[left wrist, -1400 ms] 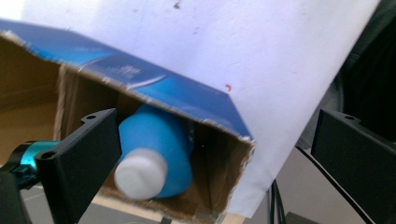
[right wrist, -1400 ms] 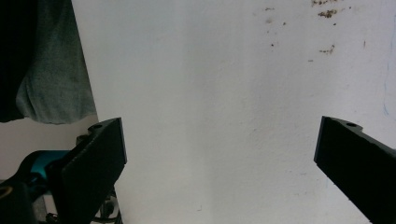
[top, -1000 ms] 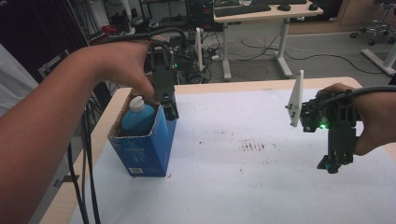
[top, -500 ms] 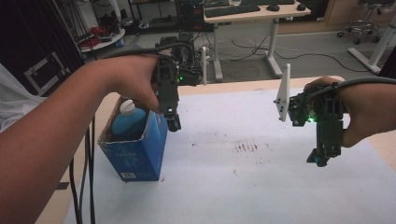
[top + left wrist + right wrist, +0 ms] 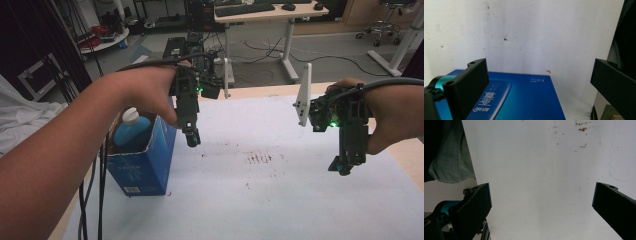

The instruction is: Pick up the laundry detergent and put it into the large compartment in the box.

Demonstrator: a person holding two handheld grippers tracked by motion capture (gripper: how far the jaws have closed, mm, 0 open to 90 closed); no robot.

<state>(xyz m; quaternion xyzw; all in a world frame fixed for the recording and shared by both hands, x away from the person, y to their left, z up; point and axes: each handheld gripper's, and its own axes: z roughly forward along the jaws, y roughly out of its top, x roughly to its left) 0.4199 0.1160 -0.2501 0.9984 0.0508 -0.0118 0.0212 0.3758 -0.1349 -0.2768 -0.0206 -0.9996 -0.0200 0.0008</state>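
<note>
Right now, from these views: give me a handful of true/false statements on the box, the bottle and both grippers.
1. The blue box stands upright on the white table cover, top open. True.
2. The blue bottle lies on the table beside the box. False: it stands inside the box, its white cap poking above the rim.
3. The left gripper is shut on the box wall. False: in the left gripper view its fingers stand wide apart with nothing between them, above the box's side.
4. The right gripper is open and holds nothing. True: only bare cover shows between its fingers.
5. Dark smudges mark the cover between the two grippers. True.
</note>
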